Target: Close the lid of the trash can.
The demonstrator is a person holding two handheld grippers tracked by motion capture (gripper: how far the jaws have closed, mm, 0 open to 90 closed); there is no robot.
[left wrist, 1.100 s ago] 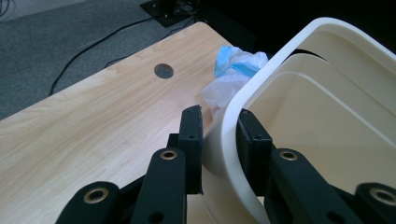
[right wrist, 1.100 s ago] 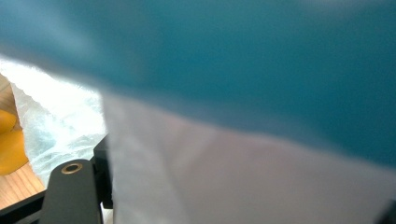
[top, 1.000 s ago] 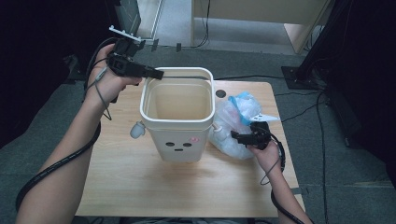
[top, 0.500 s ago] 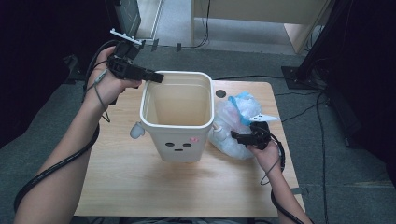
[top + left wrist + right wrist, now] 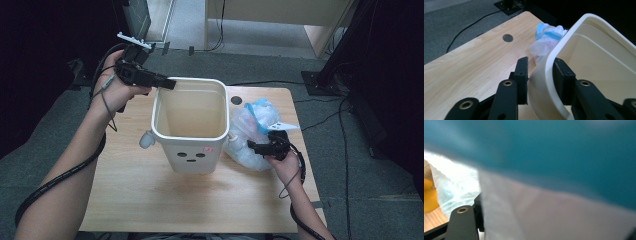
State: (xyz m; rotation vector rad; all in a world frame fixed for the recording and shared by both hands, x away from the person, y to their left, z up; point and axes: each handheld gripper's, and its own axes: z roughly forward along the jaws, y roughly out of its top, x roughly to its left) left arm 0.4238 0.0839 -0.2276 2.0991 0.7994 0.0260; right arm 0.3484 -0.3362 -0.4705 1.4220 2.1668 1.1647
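A white plastic bin (image 5: pixel 192 150) with a small face on its front stands upright mid-table. My left gripper (image 5: pixel 167 84) straddles its far-left rim (image 5: pixel 584 22), one jaw outside and one inside. Its jaws have just been opening, and a thin gap shows beside the outer jaw. A crumpled white and blue plastic bag (image 5: pixel 250 122) lies against the bin's right side. My right gripper (image 5: pixel 252 148) is shut on the bag's near edge. In the right gripper view the blurred bag (image 5: pixel 454 180) covers the jaws, apart from one of the black fingers (image 5: pixel 461 222).
The wooden table (image 5: pixel 150 200) has a round cable hole (image 5: pixel 236 100) behind the bag. A small white knob (image 5: pixel 145 141) sticks out of the bin's left side. Something yellow (image 5: pixel 427 195) lies beyond the bag. Cables and a black stand base (image 5: pixel 320 80) are on the grey floor.
The bin's rim sits slightly lower than a second ago. Both hands stay where they were, the right still on the bag.
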